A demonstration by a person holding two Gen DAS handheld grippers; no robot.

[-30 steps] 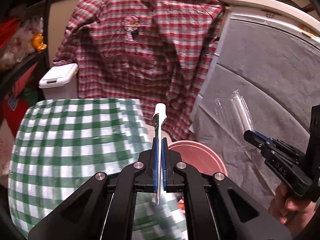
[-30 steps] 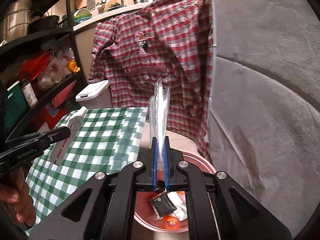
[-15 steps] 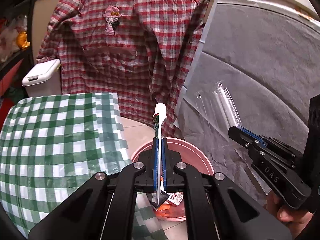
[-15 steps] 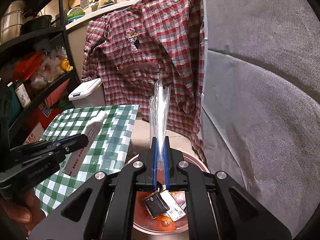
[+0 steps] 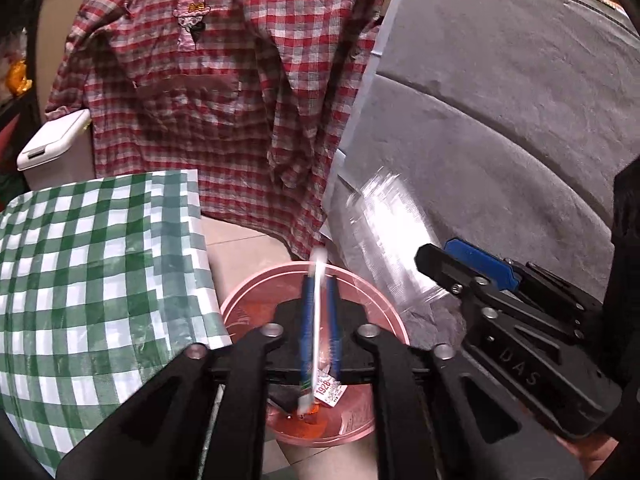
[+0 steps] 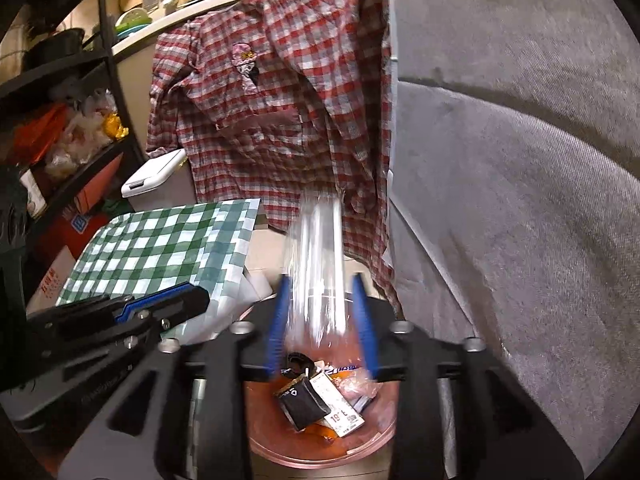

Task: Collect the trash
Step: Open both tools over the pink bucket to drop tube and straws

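My left gripper (image 5: 319,284) hangs over a pink basin (image 5: 260,280). Its jaws are opening, and a blurred white tube (image 5: 316,320) stands loose between the blue pads with a gap on each side. My right gripper (image 6: 320,280) is also over the basin (image 6: 380,436) with its jaws opening. A clear plastic wrapper (image 6: 318,240), streaked with blur, sits between its parted pads without touching them. In the basin lie a black packet (image 6: 304,400) and a white ticket (image 6: 340,404). The left wrist view has the right gripper (image 5: 436,250) at its right, and the right wrist view has the left gripper (image 6: 196,298) at its left.
A table with a green checked cloth (image 5: 100,280) stands just left of the basin. A red plaid shirt (image 5: 220,80) hangs behind. Grey fabric (image 5: 500,120) fills the right side. A white lidded bin (image 5: 48,144) and cluttered dark shelves (image 6: 60,120) are at the far left.
Both grippers have moved forward over the basin. Their jaws, shut on the tube and the wrapper before, have parted, and both items now blur downward.
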